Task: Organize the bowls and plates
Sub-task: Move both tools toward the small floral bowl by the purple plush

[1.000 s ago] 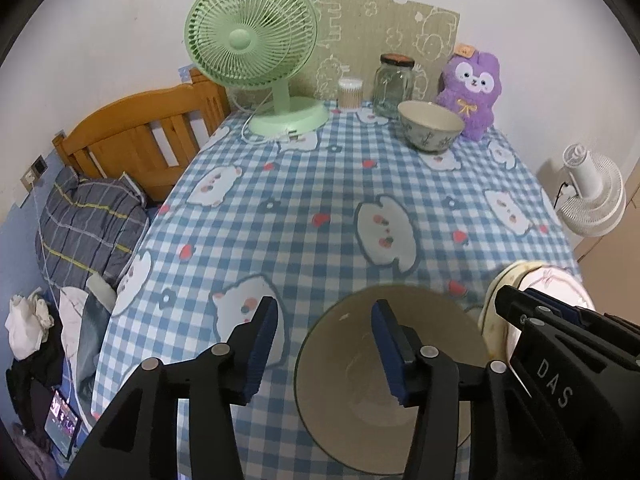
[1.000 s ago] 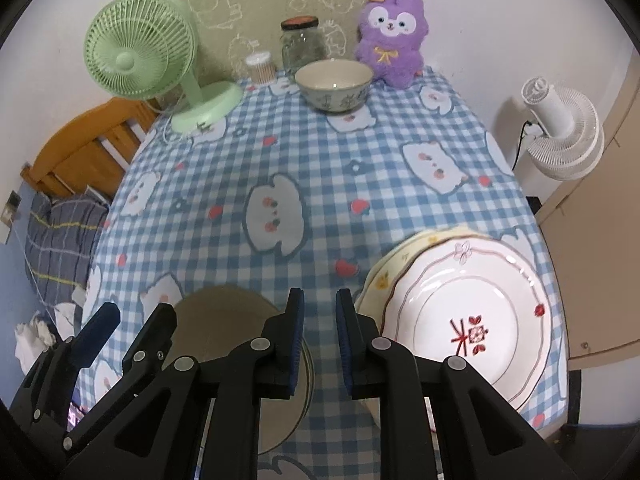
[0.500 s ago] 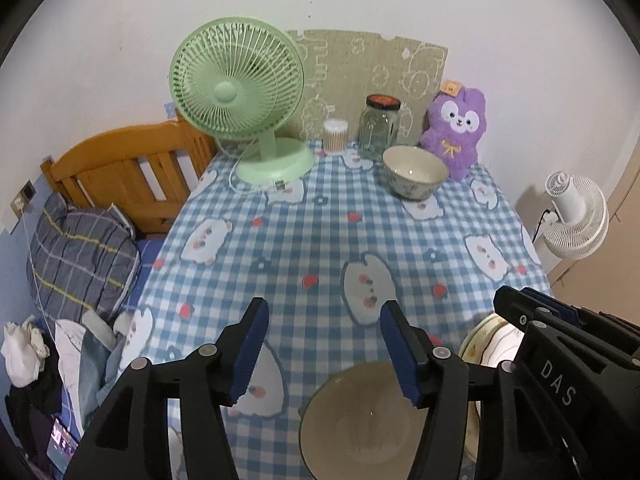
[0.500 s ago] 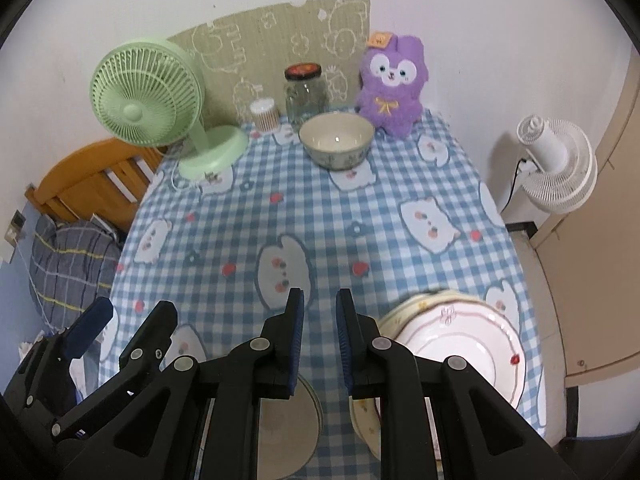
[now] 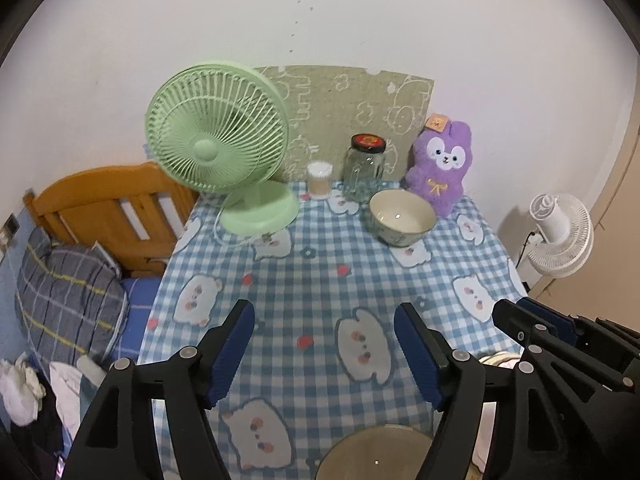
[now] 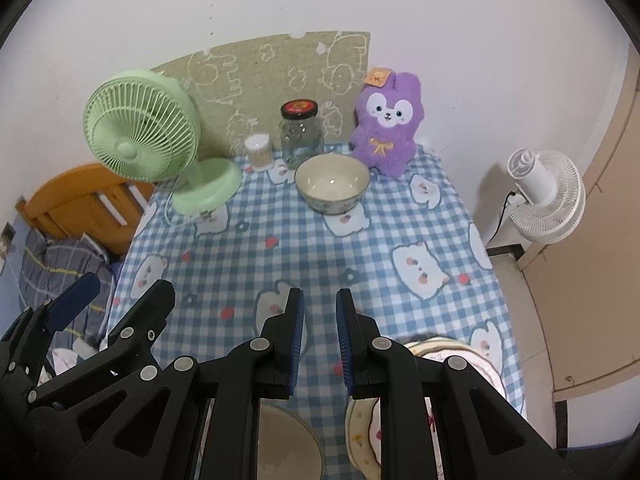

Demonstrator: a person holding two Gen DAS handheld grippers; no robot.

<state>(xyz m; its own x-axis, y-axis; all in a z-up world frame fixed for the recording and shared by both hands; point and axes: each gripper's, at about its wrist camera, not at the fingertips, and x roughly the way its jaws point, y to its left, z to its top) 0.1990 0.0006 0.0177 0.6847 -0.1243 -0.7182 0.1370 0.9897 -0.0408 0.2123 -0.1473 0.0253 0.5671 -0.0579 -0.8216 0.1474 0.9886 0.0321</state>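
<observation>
Standing at the near edge, I see the left claw (image 5: 324, 344) with its jaws wide, just opened further, holding nothing; the near bowl (image 5: 372, 454) sits free on the bench (image 5: 304, 280) below it. The far bowl (image 6: 332, 184) waits by the purple toy (image 6: 386, 128). The right claw (image 6: 319, 340) is nearly closed and empty, above the stacked plates (image 6: 476, 360). I think reaching across could knock the glass jar (image 6: 301, 134).

No legible text anywhere
</observation>
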